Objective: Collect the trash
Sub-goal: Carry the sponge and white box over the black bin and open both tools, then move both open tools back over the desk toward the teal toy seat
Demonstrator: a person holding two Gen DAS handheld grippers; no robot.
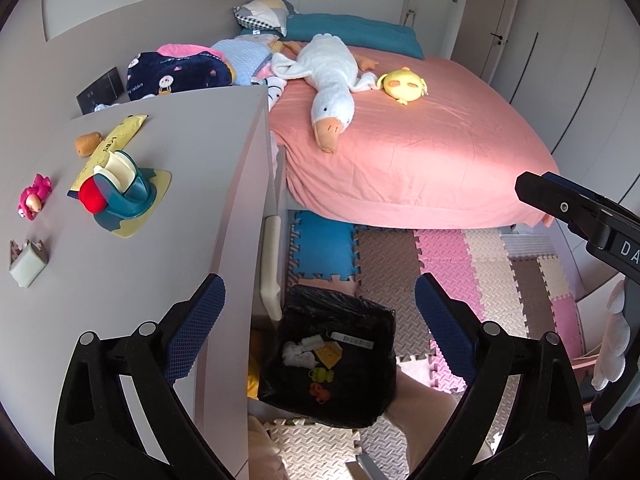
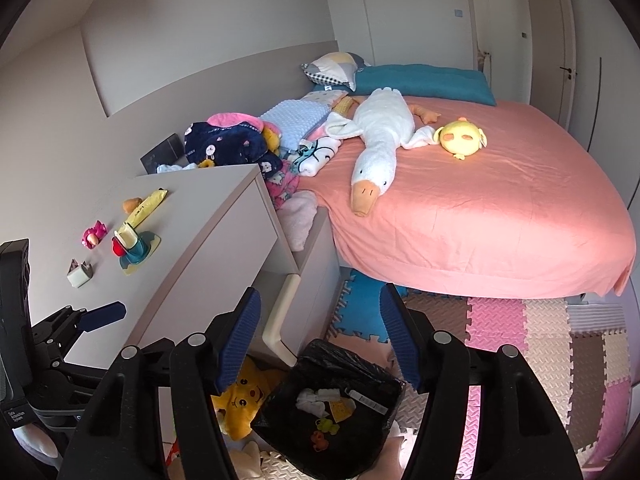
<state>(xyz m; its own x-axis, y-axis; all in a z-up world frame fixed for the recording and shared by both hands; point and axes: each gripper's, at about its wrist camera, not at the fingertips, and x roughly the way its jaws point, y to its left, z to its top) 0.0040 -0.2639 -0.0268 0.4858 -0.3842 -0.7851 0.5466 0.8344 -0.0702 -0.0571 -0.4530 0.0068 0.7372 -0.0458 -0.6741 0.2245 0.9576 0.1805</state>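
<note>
Jaws of both grippers, left [image 1: 316,320] and right [image 2: 320,340], gape wide and hold nothing, their ribbed blue pads [image 1: 196,328] framing a square bin [image 1: 344,412] lined with crinkled black plastic on the foam floor. Inside lie crumpled white tissue [image 1: 298,354] and a yellow wrapper [image 1: 329,354]. On the grey tabletop [image 1: 160,248], a long yellow packet [image 1: 116,138] points away towards the wall.

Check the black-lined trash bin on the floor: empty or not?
Not empty. The trash bin holds white crumpled paper, a yellow wrapper and small green and orange pieces, low down.
</note>
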